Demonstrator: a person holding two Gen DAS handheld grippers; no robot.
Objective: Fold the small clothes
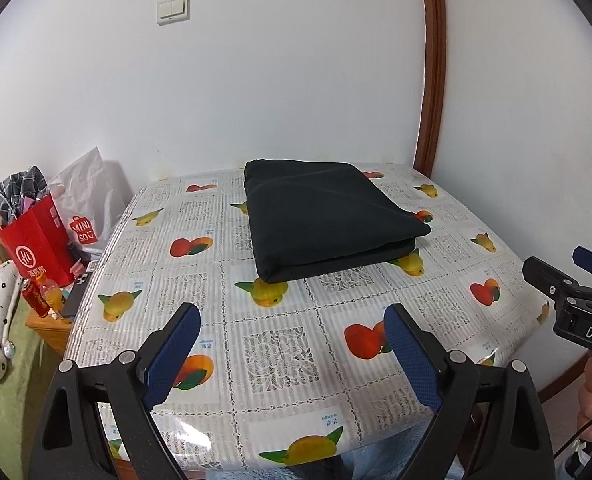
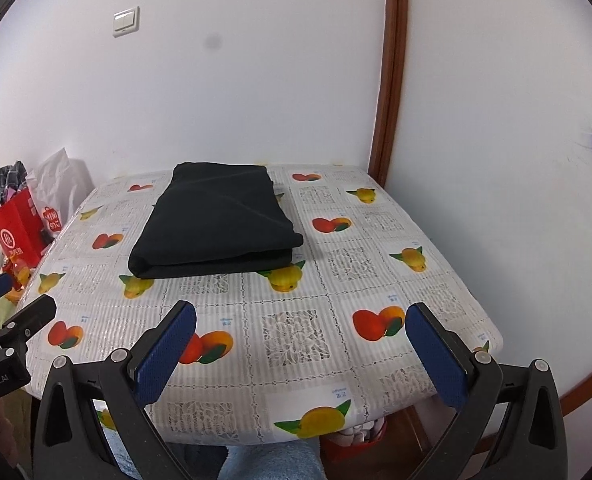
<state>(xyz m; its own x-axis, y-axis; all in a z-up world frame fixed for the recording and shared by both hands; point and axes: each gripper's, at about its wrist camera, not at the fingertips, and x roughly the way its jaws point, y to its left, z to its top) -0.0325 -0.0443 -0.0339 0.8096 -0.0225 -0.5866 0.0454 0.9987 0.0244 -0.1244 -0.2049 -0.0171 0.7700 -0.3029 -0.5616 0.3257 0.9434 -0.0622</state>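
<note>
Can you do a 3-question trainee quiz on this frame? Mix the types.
1. True or false: the left gripper has its fingers closed on the folded black cloth garment.
2. Multiple choice: the garment lies on the fruit-print plastic tablecloth
A. at the near edge, between the blue finger pads
B. toward the far side, near the white wall
C. hanging off the right edge
3. Fill in: the right gripper holds ____.

Key
1. False: both its fingers are spread apart and short of the garment.
2. B
3. Nothing: its fingers are open over the tablecloth.
</note>
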